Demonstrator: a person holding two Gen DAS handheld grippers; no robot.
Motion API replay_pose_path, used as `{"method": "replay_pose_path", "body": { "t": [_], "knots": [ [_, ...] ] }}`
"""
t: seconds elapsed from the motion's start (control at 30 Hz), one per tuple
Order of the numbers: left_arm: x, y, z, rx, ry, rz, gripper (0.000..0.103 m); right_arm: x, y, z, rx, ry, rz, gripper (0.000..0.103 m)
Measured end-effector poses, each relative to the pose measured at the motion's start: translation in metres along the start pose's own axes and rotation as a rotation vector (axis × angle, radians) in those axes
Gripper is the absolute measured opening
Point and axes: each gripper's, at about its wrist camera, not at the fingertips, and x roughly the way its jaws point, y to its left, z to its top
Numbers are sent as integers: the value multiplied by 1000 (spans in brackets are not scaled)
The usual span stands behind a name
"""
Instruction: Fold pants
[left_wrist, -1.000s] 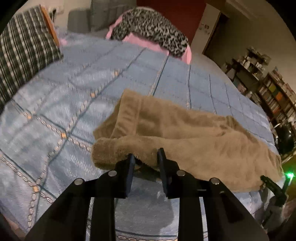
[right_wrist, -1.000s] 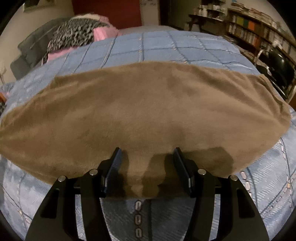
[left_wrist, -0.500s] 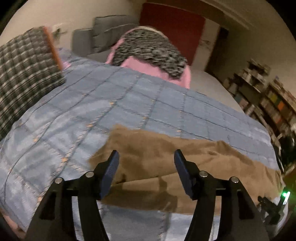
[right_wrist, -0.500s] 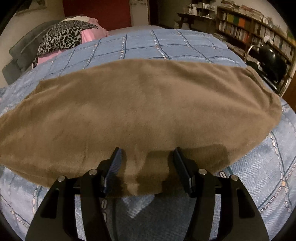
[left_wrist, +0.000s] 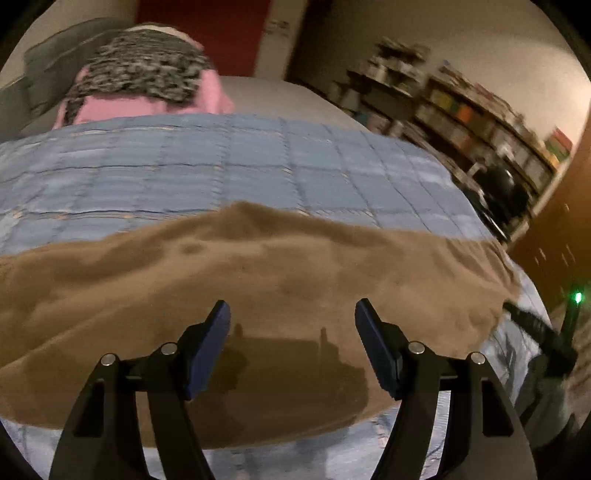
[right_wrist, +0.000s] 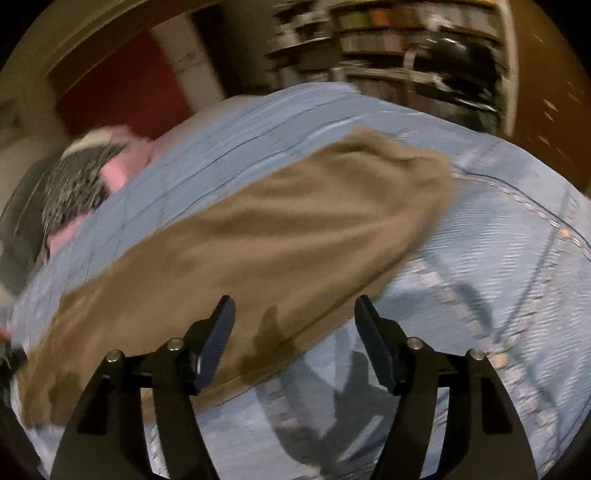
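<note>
The brown fleece pants (left_wrist: 258, 280) lie folded lengthwise in a long band across the blue quilted bed cover (left_wrist: 221, 166). My left gripper (left_wrist: 291, 325) is open and empty, held above the near edge of the pants. In the right wrist view the pants (right_wrist: 266, 229) run from lower left to upper right. My right gripper (right_wrist: 293, 317) is open and empty, over the near edge of the pants toward their right end. That view is tilted and blurred.
A pink and leopard-print pile (left_wrist: 144, 81) lies at the far side of the bed, also in the right wrist view (right_wrist: 85, 173). Bookshelves (left_wrist: 461, 114) and a dark chair (left_wrist: 498, 188) stand to the right. The other gripper's green light (left_wrist: 577, 297) shows at right.
My left gripper has opened, let go of the pants' end and swung right along the pants. My right gripper, open throughout, has pulled back and tilted toward the right end.
</note>
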Motion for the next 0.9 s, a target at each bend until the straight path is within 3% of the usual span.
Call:
{"method": "replay_pose_path", "body": {
  "t": [0.1,0.37,0.73,0.8,0.9],
  "knots": [
    [17,-25,-2,45,24,-24,77,0,-33,14,98,-15,-4,69],
    [54,-60,-11,87,88,-42,79,16,-102,41,329,-21,23,70],
    [88,-74,-34,123,173,-35,79,53,-127,68,420,-8,87,69],
    [90,-75,-36,125,176,-33,79,57,-123,69,404,-2,78,64],
    [91,-74,-36,123,179,-32,79,71,-120,76,391,24,62,43]
  ]
}}
